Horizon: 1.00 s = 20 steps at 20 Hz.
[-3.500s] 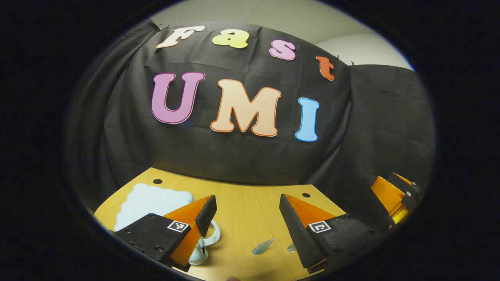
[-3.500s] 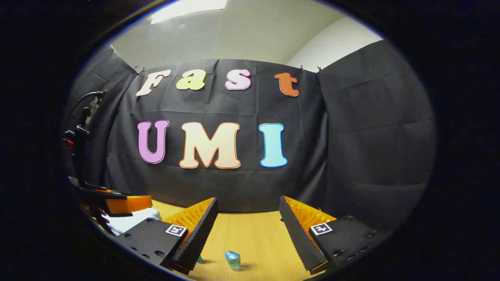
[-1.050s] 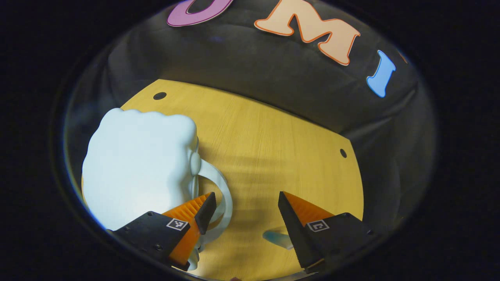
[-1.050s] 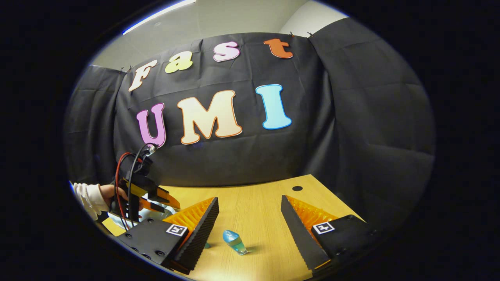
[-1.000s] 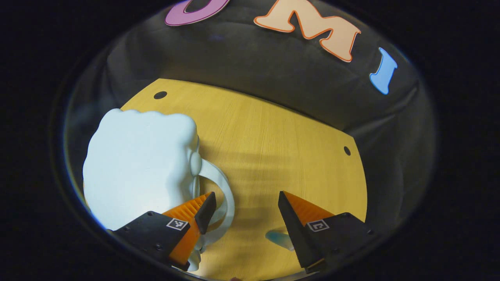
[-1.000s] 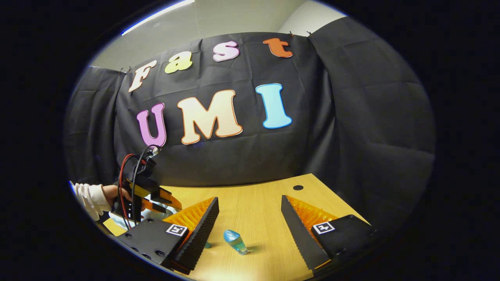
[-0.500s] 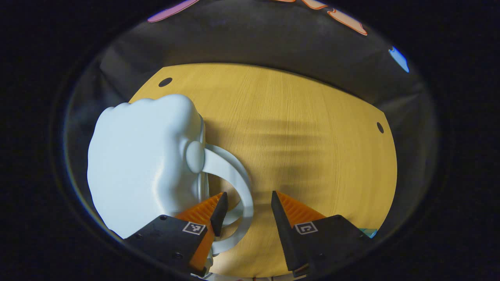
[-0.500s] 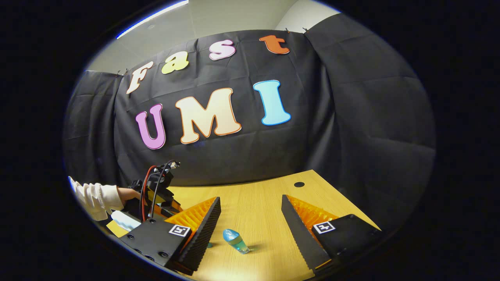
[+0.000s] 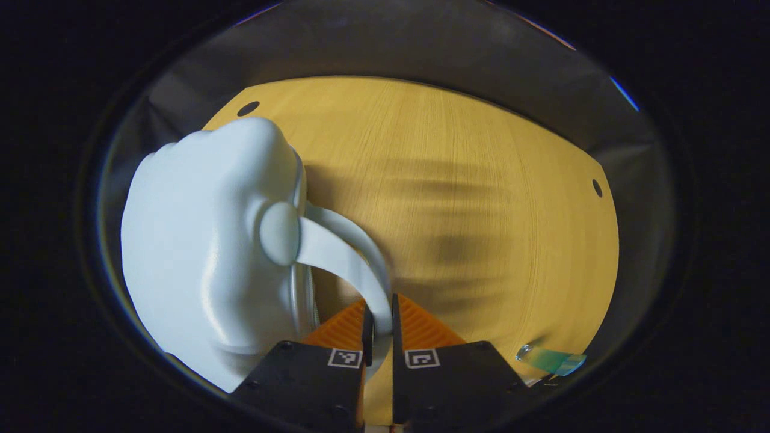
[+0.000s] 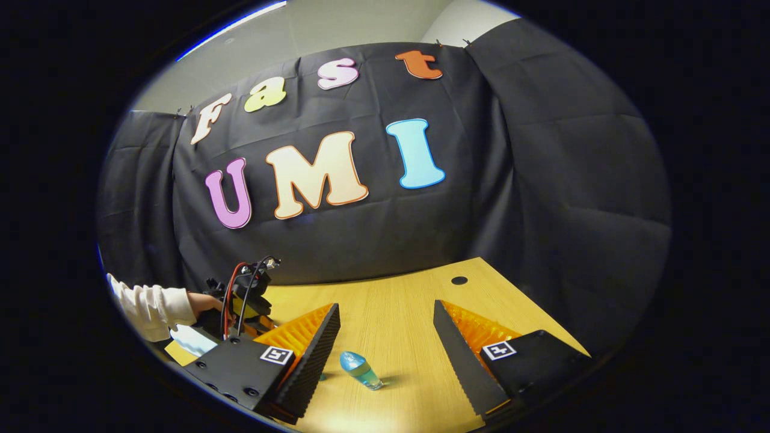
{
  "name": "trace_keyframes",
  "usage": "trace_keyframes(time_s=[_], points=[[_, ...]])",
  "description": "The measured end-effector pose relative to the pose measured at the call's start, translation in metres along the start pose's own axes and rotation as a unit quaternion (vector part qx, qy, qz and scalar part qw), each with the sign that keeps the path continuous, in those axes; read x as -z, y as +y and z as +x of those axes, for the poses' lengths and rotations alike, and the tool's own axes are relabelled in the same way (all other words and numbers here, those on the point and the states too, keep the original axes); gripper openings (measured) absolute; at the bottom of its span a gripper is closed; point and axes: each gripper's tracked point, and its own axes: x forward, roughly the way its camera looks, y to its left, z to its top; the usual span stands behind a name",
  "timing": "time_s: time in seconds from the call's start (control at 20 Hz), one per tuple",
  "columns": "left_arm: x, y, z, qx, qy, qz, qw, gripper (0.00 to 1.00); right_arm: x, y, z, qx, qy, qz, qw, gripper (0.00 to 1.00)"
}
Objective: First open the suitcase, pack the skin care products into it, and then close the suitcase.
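A pale cloud-shaped suitcase [image 9: 204, 240] lies shut on the wooden table [image 9: 469, 180], at the left in the left gripper view. Its white arched handle [image 9: 343, 246] curves down between my left gripper's [image 9: 379, 316] orange fingers, which are shut on it. A small blue skin care bottle [image 9: 550, 359] lies on its side to the lower right. In the right gripper view the same bottle [image 10: 361, 369] lies on the table just ahead of my right gripper [image 10: 385, 325], which is open and holds nothing. The left gripper [image 10: 243, 300] stands at the left there, over a corner of the suitcase [image 10: 192, 340].
A hand in a white sleeve [image 10: 150, 304] holds the left gripper. The table has round holes near its far corners [image 10: 459, 280]. Black cloth walls close in the table's back and right sides. Bare wood stretches between the suitcase and the bottle.
My left gripper has tilted down, moved in over the suitcase handle and shut on it. The right gripper has stayed open, barely shifting above the bottle.
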Motion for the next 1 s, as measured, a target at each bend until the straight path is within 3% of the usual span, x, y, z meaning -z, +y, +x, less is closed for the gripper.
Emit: trace_keyframes(time_s=[0.25,0.3,0.5,0.6,0.65,0.7,1.0], points=[[-0.004,-0.004,-0.007,0.010,-0.010,0.000,1.000,0.06,0.003,0.003,0.001,-0.003,0.004,-0.005,1.000,0.94],[-0.005,-0.006,-0.010,0.012,-0.014,0.000,1.000,0.04,0.004,0.006,0.001,-0.005,0.005,-0.005,1.000,0.98],[-0.009,-0.009,-0.031,0.033,-0.030,-0.007,0.999,0.04,0.007,0.016,0.001,-0.016,0.007,-0.010,1.000,0.94],[-0.013,-0.009,-0.049,0.056,-0.043,-0.022,0.997,0.04,0.009,0.022,0.002,-0.024,0.010,-0.010,1.000,0.98],[-0.016,-0.008,-0.057,0.066,-0.051,-0.029,0.996,0.04,0.010,0.026,0.002,-0.028,0.012,-0.009,0.999,0.94],[-0.019,-0.006,-0.070,0.072,-0.063,-0.034,0.995,0.04,0.012,0.030,0.001,-0.032,0.014,-0.010,0.999,0.98],[-0.048,0.029,-0.160,0.099,-0.149,-0.064,0.982,0.04,0.014,0.057,0.002,-0.067,0.012,-0.004,0.998,0.98]])
